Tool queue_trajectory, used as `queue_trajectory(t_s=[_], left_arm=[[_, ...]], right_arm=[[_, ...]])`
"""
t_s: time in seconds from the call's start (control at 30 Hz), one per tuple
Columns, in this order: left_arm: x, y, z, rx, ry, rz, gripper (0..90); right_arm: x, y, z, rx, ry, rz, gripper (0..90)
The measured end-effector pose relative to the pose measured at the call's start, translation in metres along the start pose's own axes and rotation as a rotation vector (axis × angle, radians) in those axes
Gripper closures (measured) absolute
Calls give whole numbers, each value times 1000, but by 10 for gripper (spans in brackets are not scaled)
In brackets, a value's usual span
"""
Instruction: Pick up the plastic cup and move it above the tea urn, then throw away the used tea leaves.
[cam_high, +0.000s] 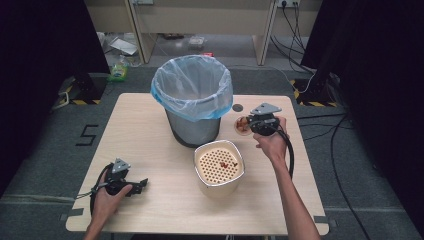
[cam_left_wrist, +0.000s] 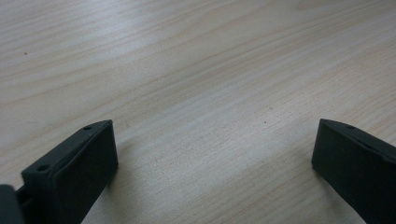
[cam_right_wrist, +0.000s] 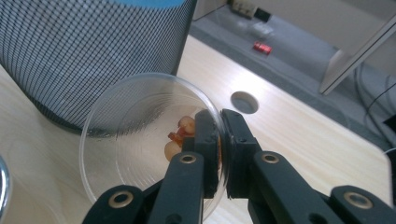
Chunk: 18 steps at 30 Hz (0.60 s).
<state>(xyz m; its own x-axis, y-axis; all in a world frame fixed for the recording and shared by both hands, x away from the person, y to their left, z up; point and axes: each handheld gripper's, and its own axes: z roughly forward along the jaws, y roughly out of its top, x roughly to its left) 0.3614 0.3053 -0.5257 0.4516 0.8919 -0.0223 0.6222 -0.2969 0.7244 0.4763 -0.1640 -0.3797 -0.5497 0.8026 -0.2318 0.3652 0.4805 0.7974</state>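
Clear, thin plastic forms the small round cup (cam_right_wrist: 140, 140), and its wall is pinched between the black jaws of the right gripper (cam_right_wrist: 219, 140), which are shut tight on the rim. Orange-red and pale bits (cam_right_wrist: 180, 135) lie at the bottom of the cup. In the high view the right gripper (cam_high: 261, 122) holds the cup (cam_high: 242, 125) at the far right of the pale wood-grain table (cam_high: 150, 125), just beside the dark mesh bin (cam_high: 192, 102), which is lined with a translucent bluish bag. Nearer the person stands a cream container (cam_high: 219, 167) with rounded corners and a perforated insert carrying a few red bits. At the near left, the left gripper (cam_high: 142, 184) rests low over the tabletop; its matt black jaws stand wide apart with only bare wood (cam_left_wrist: 210, 93) between them.
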Motion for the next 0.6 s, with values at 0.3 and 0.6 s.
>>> queue_trajectory(t_s=[0.3,0.6], left_arm=[[0,0,0,1,-1,1,0],[0,0,0,1,-1,1,0]], right_arm=[[6,5,-24,-59,-34,-40,859],[27,12,-51,-147,-60,-129,858]])
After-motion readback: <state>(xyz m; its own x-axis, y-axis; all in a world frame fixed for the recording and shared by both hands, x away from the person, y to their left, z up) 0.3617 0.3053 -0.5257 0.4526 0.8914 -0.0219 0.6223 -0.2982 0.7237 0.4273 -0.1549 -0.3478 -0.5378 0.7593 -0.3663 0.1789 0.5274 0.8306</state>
